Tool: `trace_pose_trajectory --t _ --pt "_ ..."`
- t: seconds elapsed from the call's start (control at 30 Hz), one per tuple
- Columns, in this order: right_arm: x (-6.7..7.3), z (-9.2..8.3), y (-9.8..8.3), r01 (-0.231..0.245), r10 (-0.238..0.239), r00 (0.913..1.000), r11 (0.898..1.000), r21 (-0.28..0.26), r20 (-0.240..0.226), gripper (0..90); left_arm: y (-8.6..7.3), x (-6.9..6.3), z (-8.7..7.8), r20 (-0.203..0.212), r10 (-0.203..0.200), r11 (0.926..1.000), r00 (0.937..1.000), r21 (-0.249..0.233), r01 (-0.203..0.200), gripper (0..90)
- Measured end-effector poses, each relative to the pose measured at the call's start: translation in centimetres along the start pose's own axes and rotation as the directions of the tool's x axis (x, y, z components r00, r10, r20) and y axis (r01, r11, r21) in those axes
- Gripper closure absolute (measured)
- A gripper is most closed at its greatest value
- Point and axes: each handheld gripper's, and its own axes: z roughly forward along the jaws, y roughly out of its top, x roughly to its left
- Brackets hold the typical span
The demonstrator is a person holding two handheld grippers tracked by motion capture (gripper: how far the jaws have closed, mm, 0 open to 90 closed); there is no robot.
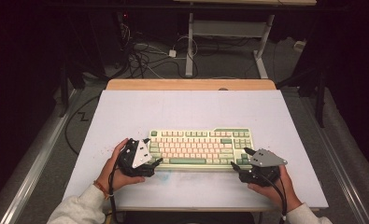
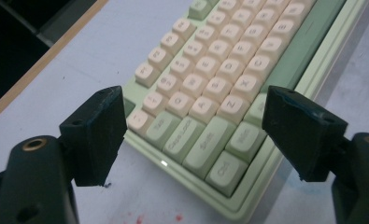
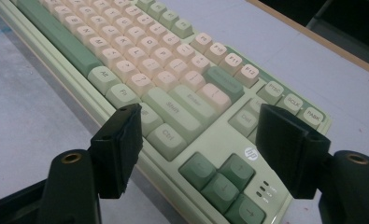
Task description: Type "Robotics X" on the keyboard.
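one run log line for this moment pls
left gripper: open at keyboard left end | right gripper: open at right end | keyboard flat on table

Keyboard (image 1: pixel 202 148) lies on the bench (image 1: pixel 126 112), toward its near edge. Left gripper (image 1: pixel 150 157) sits at its left end, right gripper (image 1: pixel 240 161) at its right end.
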Motion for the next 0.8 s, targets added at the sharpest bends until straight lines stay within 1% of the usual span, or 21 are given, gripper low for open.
trace_pose_trajectory --t 0.07,0.17,0.2,0.27,0.3,0.33,0.4,0.47,0.53,0.57,0.6,0.63,0.67,0.8 --pt "-0.1 0.0 0.1 -0.006 0.006 1.0000 1.000 0.004 -0.001 34.5 -0.6 0.1 -0.2 -0.003 -0.012 0.9999 0.9999 0.008 0.012 21.0" --pt "-0.3 0.3 0.2 -0.008 0.008 1.0000 1.000 0.008 0.002 36.5 -1.4 0.2 -0.6 -0.009 -0.047 0.9988 0.9989 0.015 0.047 21.0" --pt "-0.3 0.4 0.3 -0.012 0.012 0.9999 1.000 0.012 0.002 38.8 -1.7 0.2 -0.7 -0.011 -0.054 0.9983 0.9985 0.019 0.055 21.1" --pt "-0.5 0.4 0.5 -0.012 0.012 0.9999 1.000 0.017 -0.012 49.1 -2.2 0.0 -0.9 -0.016 -0.056 0.9977 0.9983 0.037 0.056 21.0" --pt "-0.6 0.4 0.6 -0.013 0.013 0.9998 1.000 0.015 -0.016 52.6 -2.5 0.0 -1.1 -0.019 -0.059 0.9974 0.9981 0.040 0.060 21.0" --pt "-0.7 0.5 0.8 -0.014 0.014 0.9998 1.000 0.017 -0.013 58.5 -2.7 0.0 -1.2 -0.019 -0.067 0.9967 0.9976 0.046 0.068 21.1" --pt "-1.0 0.6 1.2 -0.011 0.012 0.9996 1.000 0.020 -0.025 66.8 -3.1 0.0 -1.3 -0.022 -0.075 0.9956 0.9969 0.055 0.076 21.1" --pt "-1.2 0.7 1.7 0.014 -0.013 0.9992 0.999 0.037 -0.037 73.1 -3.5 -0.1 -1.4 -0.040 -0.065 0.9953 0.9971 0.069 0.068 21.1" --pt "-1.1 0.9 2.2 0.035 -0.033 0.9988 0.997 0.063 -0.037 79.5 -3.7 -0.1 -1.4 -0.035 -0.073 0.9941 0.9968 0.078 0.075 21.7" --pt "-1.2 1.0 2.4 0.051 -0.048 0.9977 0.996 0.068 -0.047 83.1 -3.9 -0.2 -1.4 -0.033 -0.071 0.9934 0.9969 0.087 0.074 21.7" --pt "-1.3 1.1 2.6 0.051 -0.047 0.9973 0.996 0.071 -0.057 85.8 -4.0 -0.2 -1.3 -0.030 -0.074 0.9928 0.9968 0.092 0.077 21.7" --pt "-1.3 1.2 2.8 0.054 -0.049 0.9967 0.996 0.073 -0.064 87.5 -4.1 -0.3 -1.3 -0.021 -0.082 0.9921 0.9964 0.093 0.084 21.7" --pt "-1.3 1.3 2.9 0.058 -0.052 0.9962 0.995 0.077 -0.069 89.1 -4.1 -0.3 -1.3 -0.018 -0.080 0.9917 0.9966 0.099 0.082 21.7" --pt "-1.4 1.9 3.3 0.061 -0.053 0.9940 0.995 0.081 -0.096 89.9 -4.3 -0.4 -1.3 -0.027 -0.066 0.9911 0.9975 0.114 0.069 21.6"
